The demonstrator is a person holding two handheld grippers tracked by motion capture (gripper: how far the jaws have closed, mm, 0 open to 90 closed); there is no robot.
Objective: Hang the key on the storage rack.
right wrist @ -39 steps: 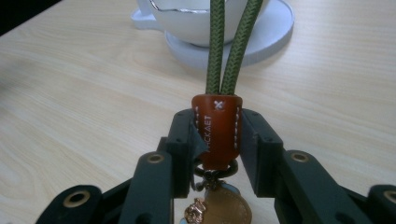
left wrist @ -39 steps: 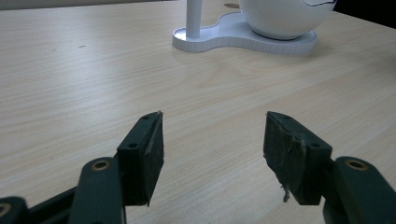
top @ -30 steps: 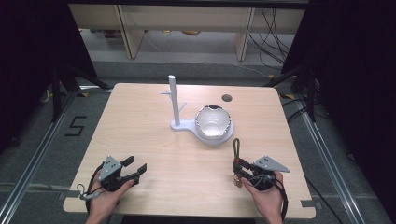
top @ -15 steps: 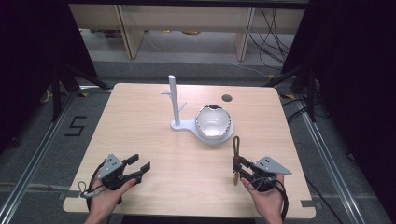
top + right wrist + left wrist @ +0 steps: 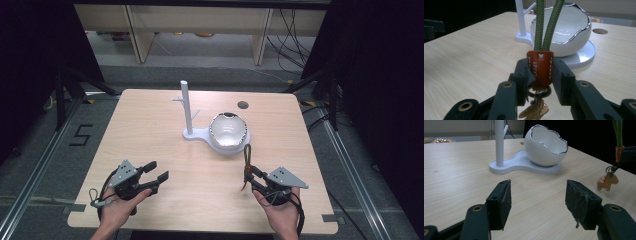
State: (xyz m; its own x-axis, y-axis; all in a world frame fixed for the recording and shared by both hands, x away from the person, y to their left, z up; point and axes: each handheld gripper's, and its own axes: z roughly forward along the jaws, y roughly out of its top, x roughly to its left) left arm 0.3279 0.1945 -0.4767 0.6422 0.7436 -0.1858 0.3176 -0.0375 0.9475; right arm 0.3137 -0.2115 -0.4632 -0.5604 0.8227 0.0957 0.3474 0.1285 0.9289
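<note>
My right gripper (image 5: 540, 71) is shut on the brown leather tab of a keychain (image 5: 540, 66); its green cord loop (image 5: 547, 25) stands upward and a small gold animal charm (image 5: 607, 182) hangs below. In the high view this gripper (image 5: 250, 176) is near the table's front right with the keychain (image 5: 246, 160) upright. My left gripper (image 5: 159, 172) hovers at the front left, open, nothing between its jaws (image 5: 537, 200). A white egg-shaped bowl (image 5: 229, 131) sits on a white stand base beside a thin white post (image 5: 186, 107) with small pegs.
The wooden table (image 5: 150, 130) has a round hole (image 5: 243, 105) at its back right. Cables trail from both grippers by the front edge. Shelving and floor cables lie beyond the table's far edge.
My left gripper has risen a little off the table and shifted slightly right. The right gripper holds the keychain in the same place.
</note>
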